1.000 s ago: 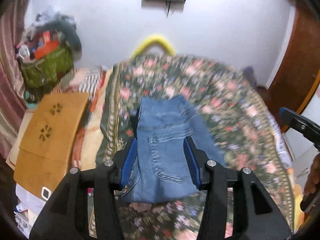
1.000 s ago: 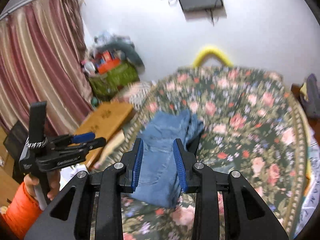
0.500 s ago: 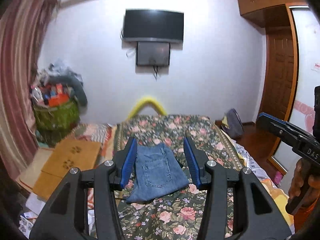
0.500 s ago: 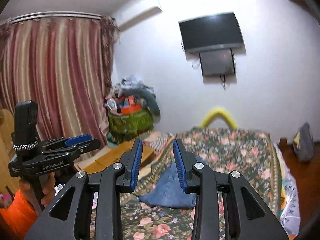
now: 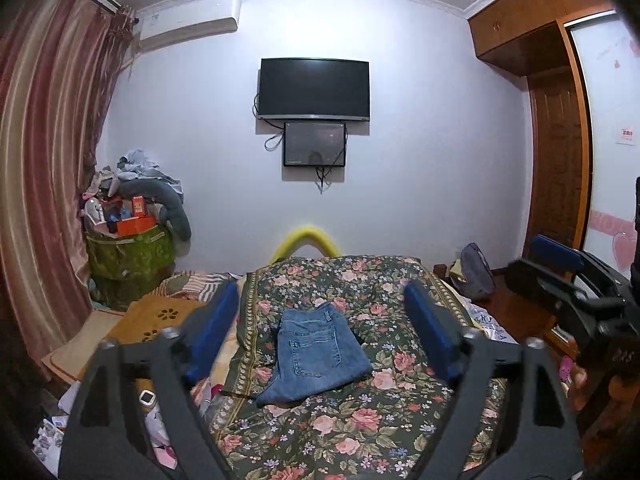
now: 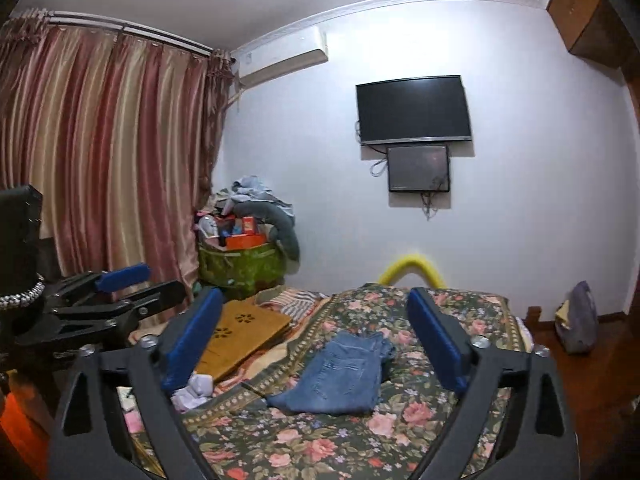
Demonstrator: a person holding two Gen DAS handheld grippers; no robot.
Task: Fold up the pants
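Pants are lying on the bed, on the floral cover, roughly mid-bed and toward its left edge, already down to a compact folded stack. Neither gripper is touching them.

Left gripper: jaws have just been opening, now spread wide, nothing between the pads, only the denim far behind in the gap. Right gripper: same, jaws just opened to full spread, empty. Both are held back and above the bed, pointing near level.

Handling, my read: denim, so soft but with body. Moderately heavy for cloth, stacked layers will hold a crease and won't slide much on the cover. Not fragile. Thick seams and the waistband are the stiff parts; you want to pinch there or at a folded edge through all layers. Grab a single top layer and the stack will likely peel open.

Orientation: long axis runs from the near-left corner up toward the far wall. Waistband end sits far, toward the yellow hoop; back pocket faces up. The near end flares out wider and lies a bit skewed to the left, with a loose corner at the near-left.

If you touch it again, take the near edge at both corners, one gripper each. Otherwise it looks close to done.
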